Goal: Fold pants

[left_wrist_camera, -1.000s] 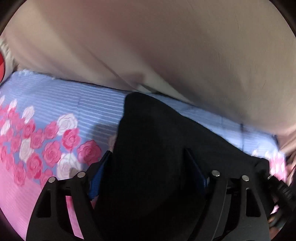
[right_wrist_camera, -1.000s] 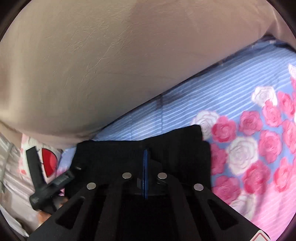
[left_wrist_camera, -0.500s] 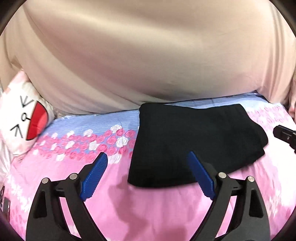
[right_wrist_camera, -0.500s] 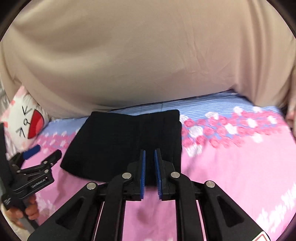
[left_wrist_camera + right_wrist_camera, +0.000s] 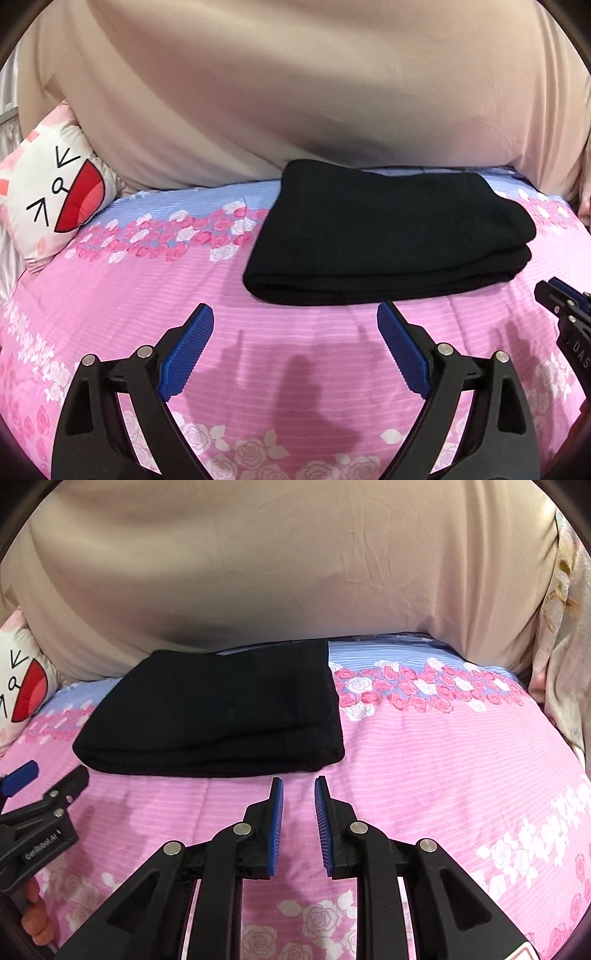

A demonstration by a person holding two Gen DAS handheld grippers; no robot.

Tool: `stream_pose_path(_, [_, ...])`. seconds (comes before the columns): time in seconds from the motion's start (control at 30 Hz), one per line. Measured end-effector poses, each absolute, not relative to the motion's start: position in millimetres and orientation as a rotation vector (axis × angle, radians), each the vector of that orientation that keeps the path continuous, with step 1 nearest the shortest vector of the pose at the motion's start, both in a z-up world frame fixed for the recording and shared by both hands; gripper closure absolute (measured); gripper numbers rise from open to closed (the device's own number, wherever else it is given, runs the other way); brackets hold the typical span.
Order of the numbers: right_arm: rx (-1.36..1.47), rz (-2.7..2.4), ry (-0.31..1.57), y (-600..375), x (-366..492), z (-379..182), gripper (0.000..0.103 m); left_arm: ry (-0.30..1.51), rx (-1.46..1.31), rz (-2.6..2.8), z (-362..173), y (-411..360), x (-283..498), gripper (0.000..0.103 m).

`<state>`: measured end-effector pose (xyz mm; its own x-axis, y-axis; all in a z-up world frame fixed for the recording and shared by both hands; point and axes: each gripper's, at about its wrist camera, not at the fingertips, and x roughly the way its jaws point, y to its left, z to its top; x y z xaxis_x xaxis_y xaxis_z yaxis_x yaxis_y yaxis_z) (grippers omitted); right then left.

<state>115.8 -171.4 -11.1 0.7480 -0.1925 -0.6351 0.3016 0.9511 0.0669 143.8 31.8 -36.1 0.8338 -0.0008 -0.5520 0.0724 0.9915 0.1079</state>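
Holding nothing, your left tongs (image 5: 295, 350) stand wide apart and your right tongs (image 5: 298, 812) a little apart, both above the pink bed cover (image 5: 443, 775) just in front of the pants (image 5: 388, 236). The black pants lie on the bed as a flat folded packet with stacked layers, near the beige bedding (image 5: 295, 572) behind. I judge the folding is finished, and perhaps only small smoothing is left for you.

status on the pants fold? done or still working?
Looks done: the black pants lie as a compact layered stack on the pink floral bedspread, near the beige pillow. In hand: nothing; the left gripper is wide open, the right gripper slightly open, both short of the cloth. Left: at most tidying edges.
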Motion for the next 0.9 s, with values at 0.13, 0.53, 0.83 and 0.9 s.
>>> stream_pose_path(0.13, [0.159, -0.303, 0.67, -169, 114, -12, 0.075, 0.54, 0.121, -0.043, -32, 35, 137, 0.015])
stream_pose_path(0.53, [0.114, -0.346, 0.657, -161, 112, -11, 0.067, 0.548, 0.111, -0.045, -36, 36, 139, 0.015])
stream_pose_path(0.83, [0.095, -0.35, 0.652, -158, 111, -10, 0.067, 0.541, 0.123, -0.044, -36, 35, 138, 0.015])
stream_pose_path(0.9, [0.097, -0.349, 0.653, -158, 111, -10, 0.066, 0.54, 0.125, -0.047, -36, 34, 138, 0.015])
